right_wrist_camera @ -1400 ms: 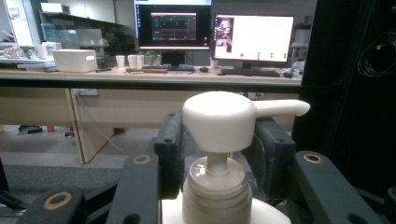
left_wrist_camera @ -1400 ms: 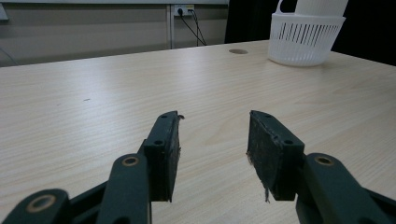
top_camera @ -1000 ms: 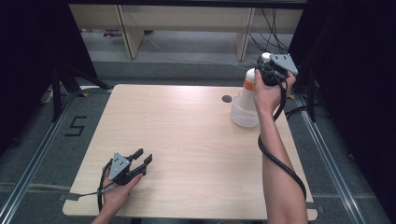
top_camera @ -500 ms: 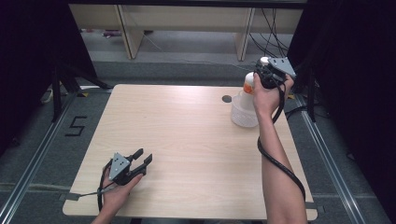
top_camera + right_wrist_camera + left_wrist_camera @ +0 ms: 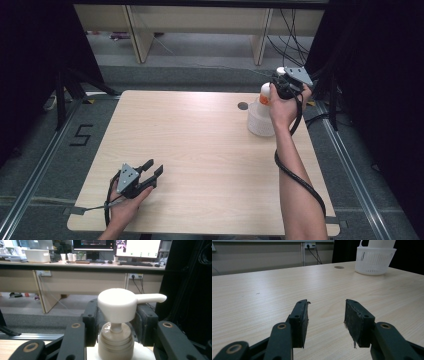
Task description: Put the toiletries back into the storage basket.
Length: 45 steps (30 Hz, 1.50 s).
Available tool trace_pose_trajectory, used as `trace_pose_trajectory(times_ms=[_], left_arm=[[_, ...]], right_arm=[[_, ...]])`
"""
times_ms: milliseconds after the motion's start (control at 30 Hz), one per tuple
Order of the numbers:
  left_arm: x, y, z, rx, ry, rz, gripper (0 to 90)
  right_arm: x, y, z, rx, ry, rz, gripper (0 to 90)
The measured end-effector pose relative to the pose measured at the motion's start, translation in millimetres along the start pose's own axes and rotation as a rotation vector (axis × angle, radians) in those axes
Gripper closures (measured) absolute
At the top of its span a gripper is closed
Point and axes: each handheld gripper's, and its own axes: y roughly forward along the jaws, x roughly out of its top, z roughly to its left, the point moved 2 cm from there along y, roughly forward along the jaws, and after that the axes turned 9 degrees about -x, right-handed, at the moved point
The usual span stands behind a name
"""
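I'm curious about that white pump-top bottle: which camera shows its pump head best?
The right gripper view: the white pump head sits close up between the jaws. The high view shows the bottle small and partly hidden; the left gripper view shows its bottom edge above the basket.

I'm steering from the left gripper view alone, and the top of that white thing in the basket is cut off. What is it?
Observer: A pump bottle, white with an orange band, its lower part inside the basket.
Operator: Is anything holding it?
Observer: Yes, the right gripper. Its jaws flank the pump head, and the pads seem to press against it.
Operator: And where does my own gripper sit on the table?
Observer: The left gripper is near the table's near left corner, jaws open, diagonally across from the basket at the far right.
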Motion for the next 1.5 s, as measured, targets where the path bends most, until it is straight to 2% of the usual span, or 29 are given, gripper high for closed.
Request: trace_pose_trajectory(times_ms=[33,267,300,367,467,600,700,900,967,1033,1167,1500], left_arm=[[0.0,0.0,0.0,0.000,0.000,0.000,52.8],[0.0,-0.1,0.2,0.000,-0.001,0.000,52.8],[0.0,0.0,0.2,0.000,-0.001,0.000,52.8],[0.1,-0.4,0.1,0.003,-0.002,0.003,52.8],[0.2,-1.4,-0.3,0.009,-0.004,0.014,52.8],[0.2,-1.5,-0.2,0.008,-0.005,0.014,52.8],[0.2,-1.5,-0.3,0.008,-0.006,0.013,52.8],[0.2,-1.4,-0.4,0.008,-0.004,0.013,52.8],[0.2,-1.4,-0.3,0.008,-0.004,0.013,52.7],[0.2,-1.4,-0.4,0.008,-0.004,0.013,52.8],[0.2,-1.5,-0.3,0.007,-0.004,0.013,52.7],[0.2,-1.4,-0.5,0.007,-0.003,0.014,52.7]], right_arm=[[-1.7,1.2,-1.4,0.000,-0.017,-0.006,60.0],[-8.8,3.4,-0.4,0.000,0.002,0.014,60.1],[-9.6,3.7,-1.0,0.002,-0.012,0.015,60.1],[-11.3,4.3,0.1,-0.001,-0.003,0.018,60.0],[-12.9,5.4,0.0,0.004,-0.019,0.016,60.0],[-15.4,5.6,2.4,0.001,0.001,0.033,60.0],[-17.7,6.8,1.3,0.003,-0.021,0.034,60.0],[-22.3,7.9,2.2,-0.001,-0.009,0.047,60.0],[-22.5,9.0,1.6,0.004,-0.020,0.046,60.0],[-22.9,9.3,3.2,-0.001,-0.005,0.048,60.0],[-25.0,10.8,3.6,-0.001,-0.029,0.046,60.0],[-26.1,11.4,4.2,-0.004,-0.019,0.053,59.9]])
